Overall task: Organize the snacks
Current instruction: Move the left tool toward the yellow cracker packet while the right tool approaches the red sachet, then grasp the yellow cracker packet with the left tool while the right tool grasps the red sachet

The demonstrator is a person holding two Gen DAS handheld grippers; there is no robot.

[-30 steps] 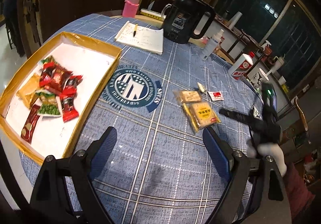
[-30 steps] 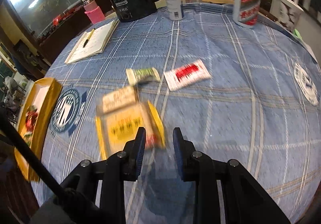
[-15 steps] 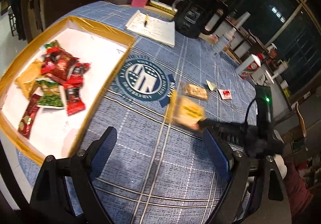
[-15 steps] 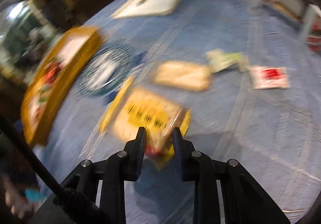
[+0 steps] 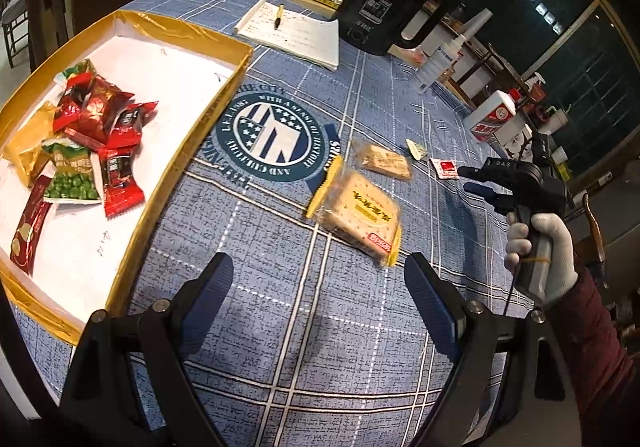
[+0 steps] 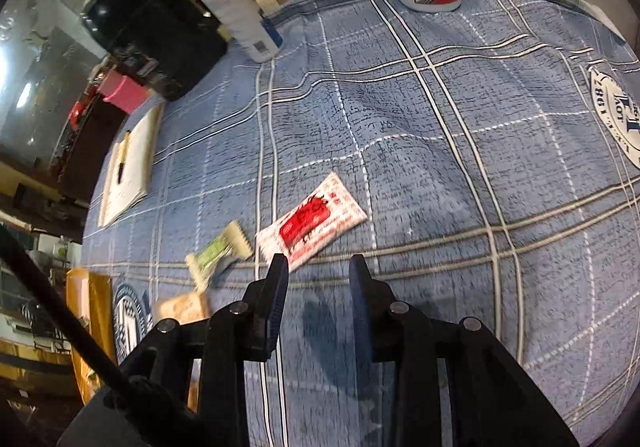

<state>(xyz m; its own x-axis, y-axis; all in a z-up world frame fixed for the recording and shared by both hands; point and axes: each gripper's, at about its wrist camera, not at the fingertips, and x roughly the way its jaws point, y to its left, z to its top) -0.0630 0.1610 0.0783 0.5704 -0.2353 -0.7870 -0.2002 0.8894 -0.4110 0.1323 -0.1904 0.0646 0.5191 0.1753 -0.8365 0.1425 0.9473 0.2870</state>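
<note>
Hovering over the checked tablecloth point(image 5: 280, 327), my left gripper point(image 5: 320, 287) gapes wide with nothing in it. My right gripper point(image 6: 318, 267) has just been opening and holds nothing; the yellow cracker pack point(image 5: 356, 215) lies on the cloth, beside the gold-rimmed tray point(image 5: 208, 115) of snacks (not in it). A red sachet point(image 6: 312, 221) lies just ahead of my right fingertips.

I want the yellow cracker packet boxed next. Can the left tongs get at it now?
Probably yes: the left tongs stand open, the yellow cracker packet lies flat just beyond them with nothing between.
</note>
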